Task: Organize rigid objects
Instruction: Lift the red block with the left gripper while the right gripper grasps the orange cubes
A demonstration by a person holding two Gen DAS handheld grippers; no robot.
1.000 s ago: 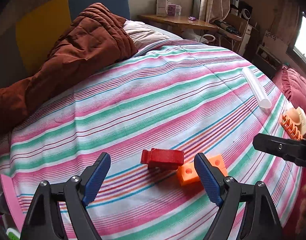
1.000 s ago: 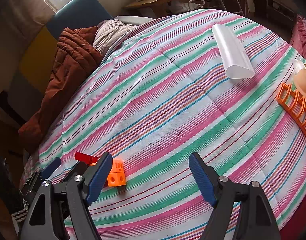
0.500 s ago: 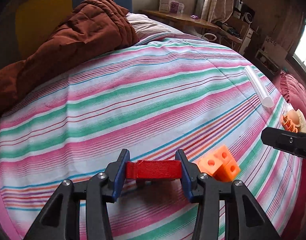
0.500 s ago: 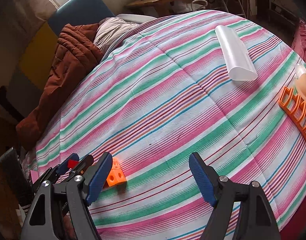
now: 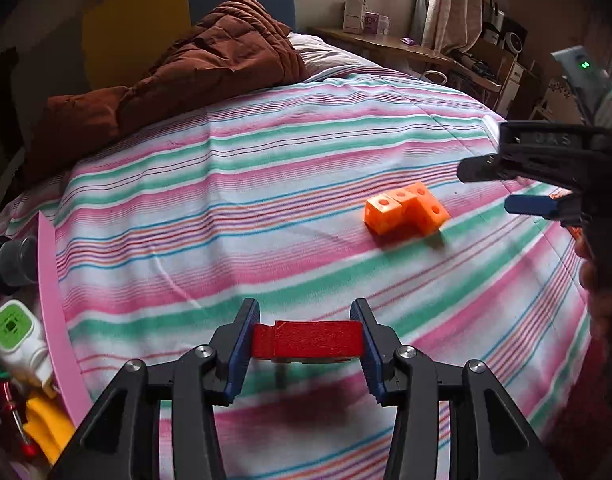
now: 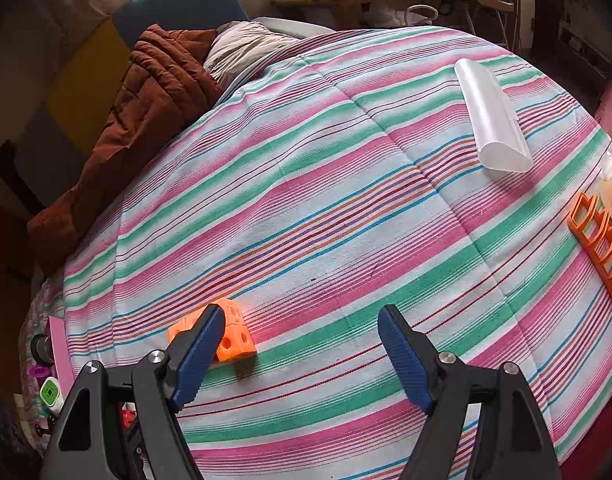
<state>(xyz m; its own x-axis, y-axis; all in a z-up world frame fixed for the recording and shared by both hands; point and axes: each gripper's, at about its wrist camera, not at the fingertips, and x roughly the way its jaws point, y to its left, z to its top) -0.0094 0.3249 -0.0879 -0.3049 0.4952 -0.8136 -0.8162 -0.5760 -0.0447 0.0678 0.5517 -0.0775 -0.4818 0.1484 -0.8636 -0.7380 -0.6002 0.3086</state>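
Left wrist view: red block clamped, orange piece waiting

Left gripper (image 5: 306, 342) is closed on the red block (image 5: 307, 343), both blue pads pressing its two short ends, block spanning the gap crosswise at the fingertips. Block looks lifted just clear of the striped bedcover (image 5: 266, 184), shadow sits below it, though the fisheye makes that height hard to judge. Orange cube piece (image 5: 405, 210) lies on the cover well ahead of the left fingers and off to their right, untouched. Right gripper (image 6: 302, 354) has its jaws spread wide with nothing between them; the same orange piece (image 6: 226, 336) sits just beyond and partly behind its left finger, outside the gap. Clear tube (image 6: 491, 116) rests far ahead of the right fingers, orange rack (image 6: 601, 240) far out past the right fingertip at the cover's edge. Clutter of small items (image 5: 14, 332) lies left of the left fingers, beside a pink strip.

Risks, as judgement: grip is only on the block's narrow ends near the pad tips, so a quick swing or wrist roll could let it pivot or slip out onto the soft cover. Soft bedding means a dropped block could bounce or roll toward the clutter. Right gripper closing from here would likely knock the orange piece aside with its left finger, not straddle it.
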